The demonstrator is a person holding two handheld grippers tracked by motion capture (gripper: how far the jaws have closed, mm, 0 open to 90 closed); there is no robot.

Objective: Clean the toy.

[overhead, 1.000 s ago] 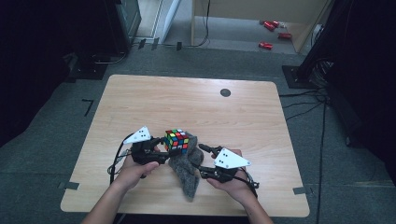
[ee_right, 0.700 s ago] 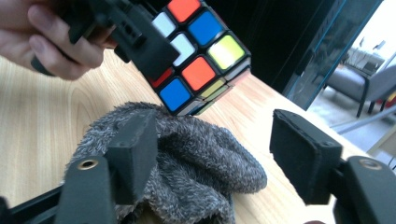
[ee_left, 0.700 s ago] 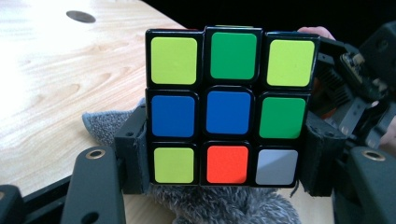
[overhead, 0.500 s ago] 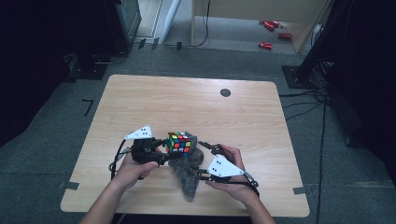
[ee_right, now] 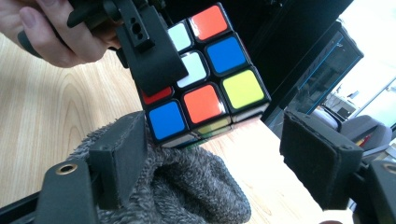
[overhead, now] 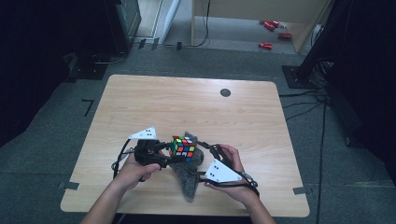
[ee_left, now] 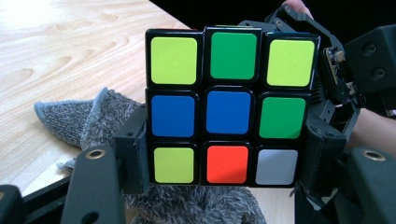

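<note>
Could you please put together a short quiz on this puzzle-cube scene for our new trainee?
1. True or false: the left gripper is clamped on the puzzle cube.
2. What lies under the cube: (a) a grey sock, (b) a red can, (c) a plate?
3. In the left gripper view, what colour is the centre square of the cube face?

Key:
1. True; its jaws press on the cube's two sides.
2. (a), the grey sock. The right gripper, jaws just opening, grips nothing.
3. Blue.

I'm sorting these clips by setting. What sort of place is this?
Probably a lab or workshop room rather than a home: a bare wooden table on grey carpet, dark equipment racks at the sides, and cables trailing across the floor.
</note>
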